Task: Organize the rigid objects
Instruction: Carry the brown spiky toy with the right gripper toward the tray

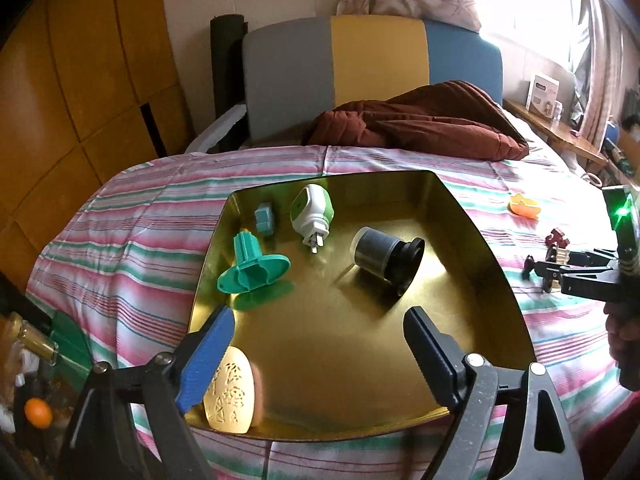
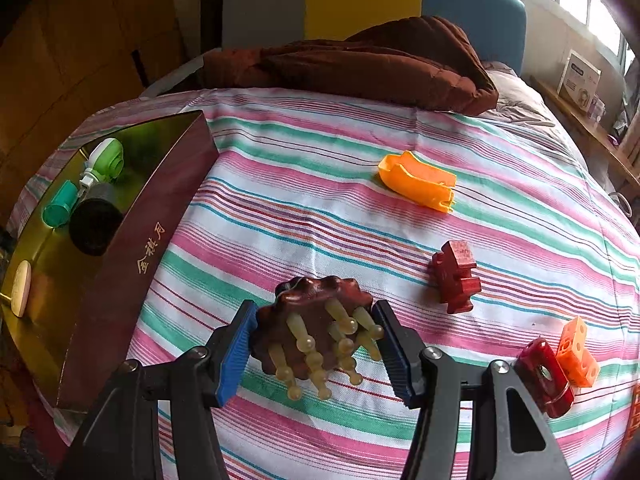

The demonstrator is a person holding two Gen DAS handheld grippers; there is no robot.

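Between right tool (image 2: 314,350) fingers: brown massager (image 2: 316,320).

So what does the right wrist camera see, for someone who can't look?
The right claw is squeezing a brown massage brush with pale knobby prongs, over a striped bedspread. Loose on the spread lie an orange scoop, a dark red block and smaller pieces; at left sits a gold-lined box with items inside.
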